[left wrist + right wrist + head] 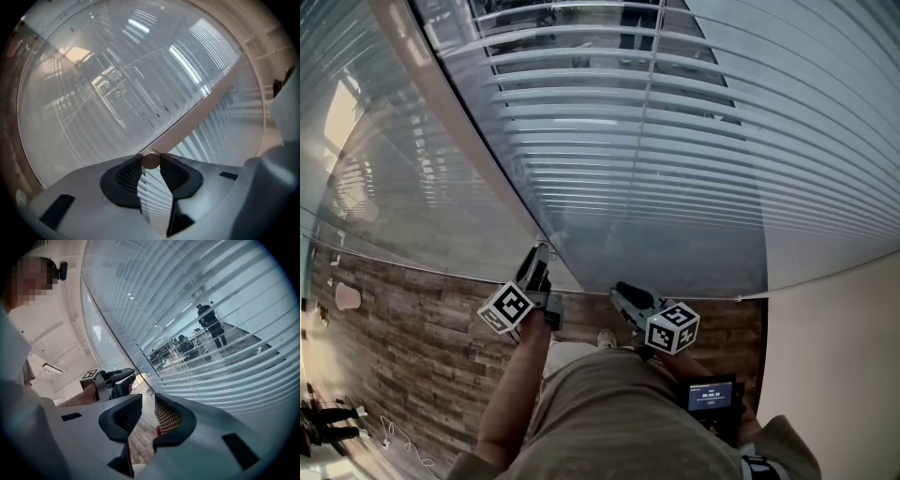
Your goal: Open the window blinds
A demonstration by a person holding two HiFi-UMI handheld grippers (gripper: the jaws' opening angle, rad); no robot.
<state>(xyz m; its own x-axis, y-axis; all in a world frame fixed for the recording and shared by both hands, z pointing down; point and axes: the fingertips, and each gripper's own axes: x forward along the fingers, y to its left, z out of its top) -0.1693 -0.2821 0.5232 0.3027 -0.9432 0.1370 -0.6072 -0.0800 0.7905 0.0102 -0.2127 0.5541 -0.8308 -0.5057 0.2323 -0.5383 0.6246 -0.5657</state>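
The white slatted blinds (675, 141) hang over the glass ahead, and their slats are tilted enough to see the room behind. A long pale wand (464, 127) runs down the blinds' left edge. My left gripper (539, 258) is shut on the wand's lower end, and that round end (150, 161) sits pinched between the two dark pads. From there the wand (197, 112) slants up and right. My right gripper (623, 295) is held beside the left one, open, with nothing in the gap between its jaws (143, 411). The left gripper (127, 377) also shows in the right gripper view.
A second glass panel with blinds (384, 169) stands to the left. Wood-plank floor (412, 337) lies below, and a white wall (844, 356) is on the right. A small screen device (711, 396) sits at my waist. A person (211, 324) stands beyond the glass.
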